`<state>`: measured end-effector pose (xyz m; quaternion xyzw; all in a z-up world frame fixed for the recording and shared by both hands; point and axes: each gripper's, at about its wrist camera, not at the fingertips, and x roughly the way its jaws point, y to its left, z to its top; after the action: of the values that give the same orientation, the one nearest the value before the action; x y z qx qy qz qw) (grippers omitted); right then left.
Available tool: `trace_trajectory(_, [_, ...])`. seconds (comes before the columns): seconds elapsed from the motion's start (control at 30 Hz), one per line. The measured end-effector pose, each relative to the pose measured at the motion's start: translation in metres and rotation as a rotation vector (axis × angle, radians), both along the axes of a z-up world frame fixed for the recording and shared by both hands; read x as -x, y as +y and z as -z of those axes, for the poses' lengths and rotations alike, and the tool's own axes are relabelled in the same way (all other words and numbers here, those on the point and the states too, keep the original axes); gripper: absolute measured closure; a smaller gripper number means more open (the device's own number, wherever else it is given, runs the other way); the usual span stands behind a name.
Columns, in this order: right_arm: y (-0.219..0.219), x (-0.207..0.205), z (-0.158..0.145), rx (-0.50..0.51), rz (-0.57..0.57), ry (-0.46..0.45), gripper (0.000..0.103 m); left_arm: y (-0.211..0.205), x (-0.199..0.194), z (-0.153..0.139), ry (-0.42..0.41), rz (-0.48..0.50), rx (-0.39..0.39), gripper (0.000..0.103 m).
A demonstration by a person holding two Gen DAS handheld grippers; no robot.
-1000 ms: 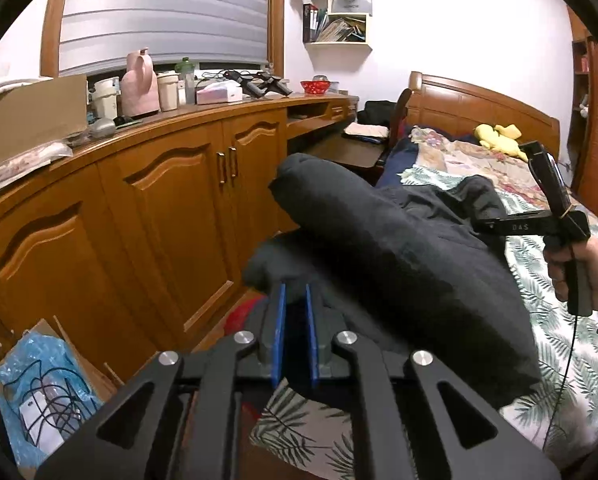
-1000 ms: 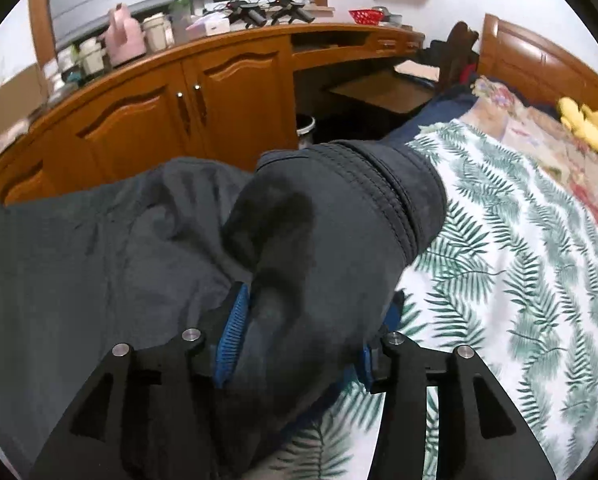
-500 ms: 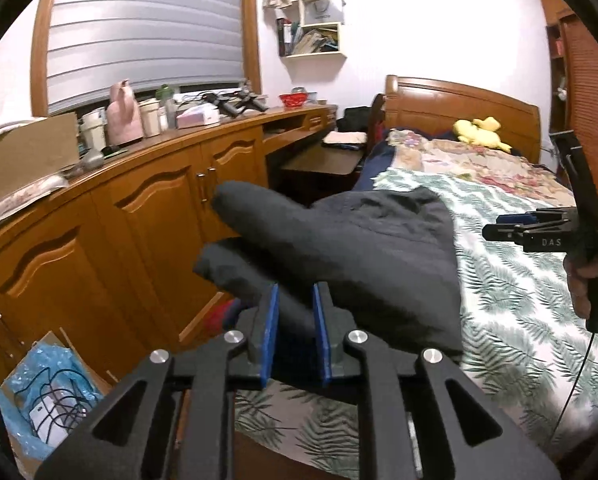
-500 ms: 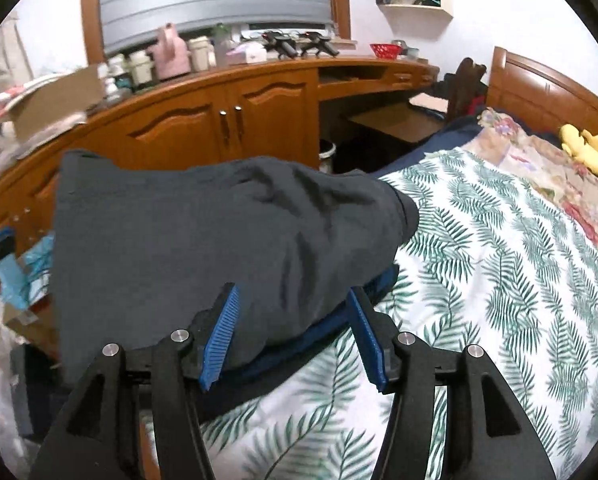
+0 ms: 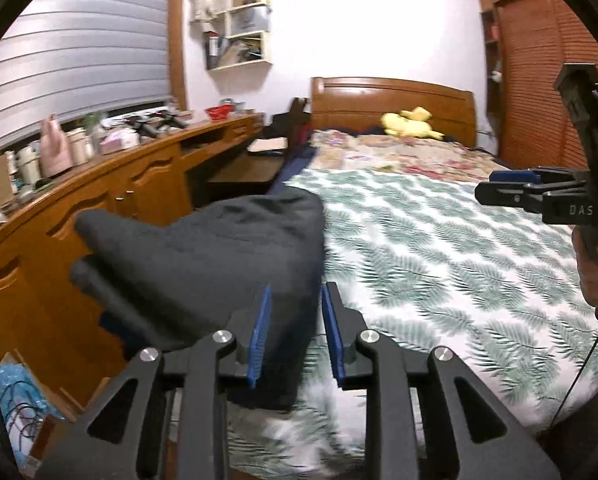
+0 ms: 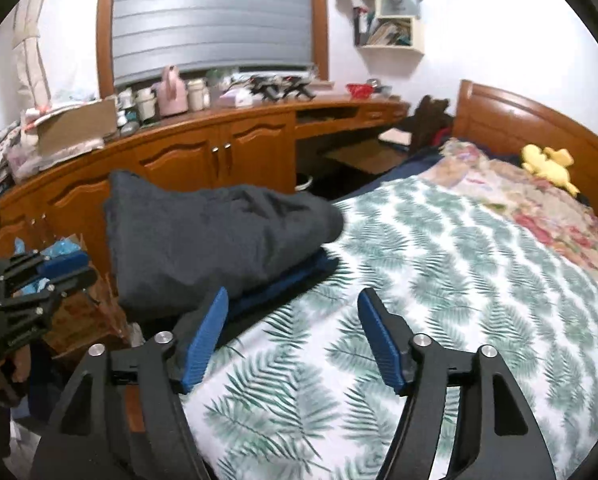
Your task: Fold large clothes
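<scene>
**A:** What has changed on the bed (image 6: 439,280)?

**B:** A second ago both claws pinched the dark garment (image 5: 219,248), which hung bunched and lifted. Now it lies as a folded bundle at the bed's near left corner, by the wooden cabinets (image 6: 219,156). The right claw (image 6: 293,336) has let go: its jaws are spreading, with only leaf-print sheet between them and the garment just left of its left pad. The left claw (image 5: 295,328) is also opening; the garment's near edge sits in the gap, but the blue pads (image 5: 261,332) look to stand clear of it.

**A:** So what does that mean for the fold?

**B:** I judge this fold is laid down and released. The bundle looks compact, so the job seems close to done, unless it needs tidying.

**A:** Do the two views differ?

**B:** Yes. The right view shows a blue layer (image 6: 283,284) sticking out beneath the bundle, which the left view barely shows. It also catches the left claw low at the left edge. The left view shows the right claw from the side, held in a hand (image 5: 593,268) above the sheet, well apart from the garment.
</scene>
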<state>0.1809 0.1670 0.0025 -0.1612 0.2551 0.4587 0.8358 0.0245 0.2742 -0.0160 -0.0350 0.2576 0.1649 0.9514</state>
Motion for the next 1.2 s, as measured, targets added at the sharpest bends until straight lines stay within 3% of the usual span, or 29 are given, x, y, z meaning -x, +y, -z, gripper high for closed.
trace_trajectory(0.33, [-0.139,-0.004,0.019,-0.027,0.177,-0.013,0.030,-0.092,-0.038,0.023,0.059,0.129,0.025,0.078])
trace_trajectory(0.47, [-0.188,0.001,0.039,-0.009,0.257,-0.019,0.022,-0.122,-0.050,0.037,0.059,0.167,0.029,0.077])
trace_trajectory(0.63, [-0.236,0.011,0.062,-0.004,0.352,-0.017,0.015,-0.160,-0.063,0.056,0.069,0.207,0.042,0.077])
trace_trajectory(0.83, [-0.282,0.021,0.081,0.000,0.466,-0.008,0.014,-0.203,-0.077,0.070,0.091,0.256,0.041,0.077])
trace_trajectory(1.0, [-0.326,0.030,0.087,-0.015,0.547,0.010,0.014,-0.239,-0.081,0.068,0.091,0.292,0.056,0.077])
trace_trajectory(1.2, [-0.364,0.043,0.073,-0.044,0.606,-0.019,0.014,-0.269,-0.083,0.043,0.049,0.325,0.055,0.077])
